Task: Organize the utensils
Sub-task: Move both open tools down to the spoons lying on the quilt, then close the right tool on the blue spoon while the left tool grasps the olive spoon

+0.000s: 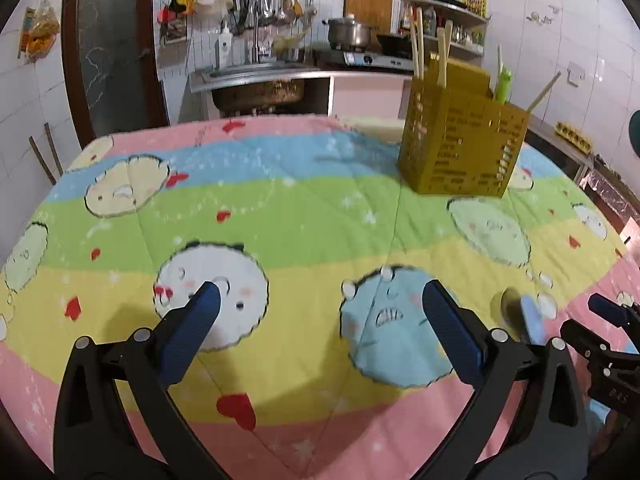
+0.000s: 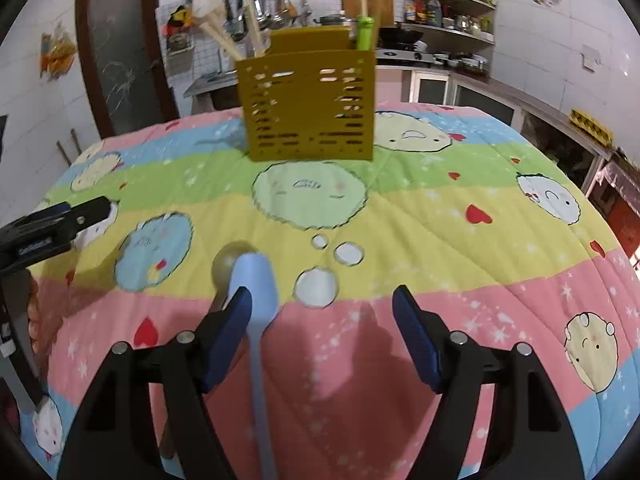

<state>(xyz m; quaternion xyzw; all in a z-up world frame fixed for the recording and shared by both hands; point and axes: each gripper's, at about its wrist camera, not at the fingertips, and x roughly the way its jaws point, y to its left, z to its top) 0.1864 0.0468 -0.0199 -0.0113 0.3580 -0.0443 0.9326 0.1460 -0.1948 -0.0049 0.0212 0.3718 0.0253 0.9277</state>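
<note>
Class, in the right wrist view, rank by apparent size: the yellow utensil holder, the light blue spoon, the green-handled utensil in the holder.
1. yellow utensil holder
2. light blue spoon, enlarged by nearness to the camera
3. green-handled utensil, mostly hidden inside

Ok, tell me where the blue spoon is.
The blue spoon lies on the quilt beside a metal spoon, just inside the open right tool's left finger.
</note>
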